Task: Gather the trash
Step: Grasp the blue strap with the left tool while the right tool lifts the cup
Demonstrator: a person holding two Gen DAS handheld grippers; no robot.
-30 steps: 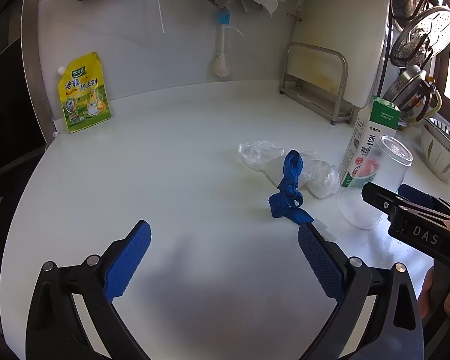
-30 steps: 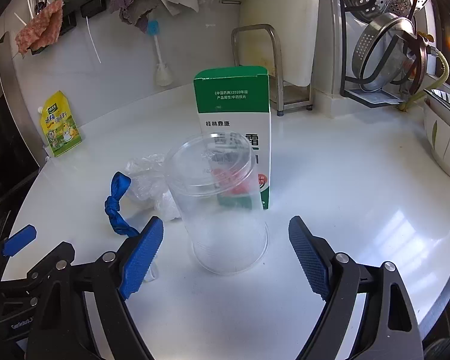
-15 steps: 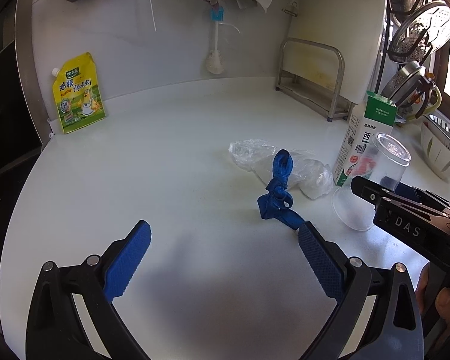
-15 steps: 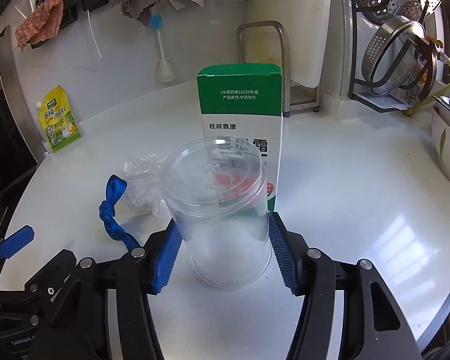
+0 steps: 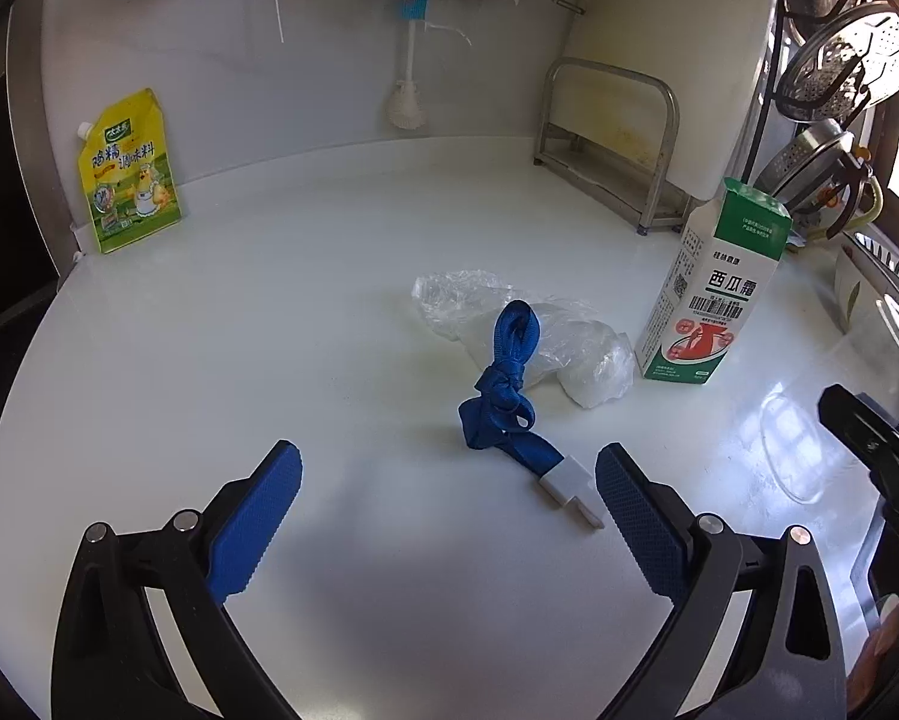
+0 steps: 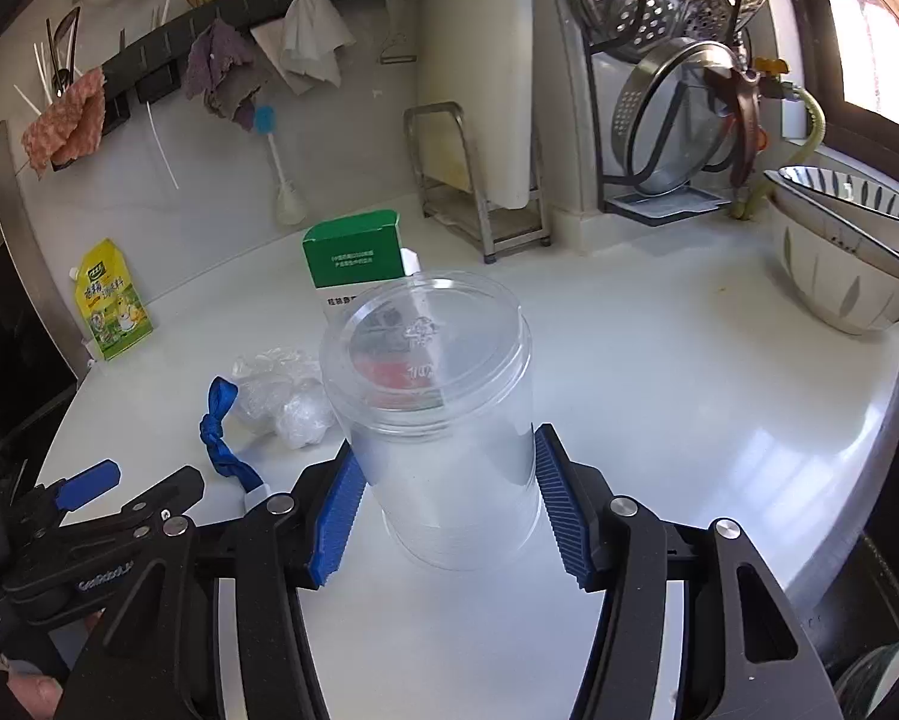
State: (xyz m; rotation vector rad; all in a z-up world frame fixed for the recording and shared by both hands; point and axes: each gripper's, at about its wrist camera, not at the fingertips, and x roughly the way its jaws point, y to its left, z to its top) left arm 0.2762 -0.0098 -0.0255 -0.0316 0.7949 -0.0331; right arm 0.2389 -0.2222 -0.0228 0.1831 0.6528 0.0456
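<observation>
My right gripper is shut on a clear plastic cup and holds it above the white counter; the cup also shows faintly in the left wrist view. My left gripper is open and empty, low over the counter. Just ahead of it lies a knotted blue strap with a white clip close to the right finger. Behind it lie a crumpled clear plastic bag and a green-and-white carton, standing upright. The strap, bag and carton also show in the right wrist view.
A yellow seasoning pouch leans on the back wall at the left. A metal rack with a white cutting board stands at the back right. Bowls and a pot-lid rack stand at the far right. The counter edge curves near.
My right gripper closed on the clear cup and lifted it off the counter. My left gripper drew back a little, so the strap's white clip came into view.
</observation>
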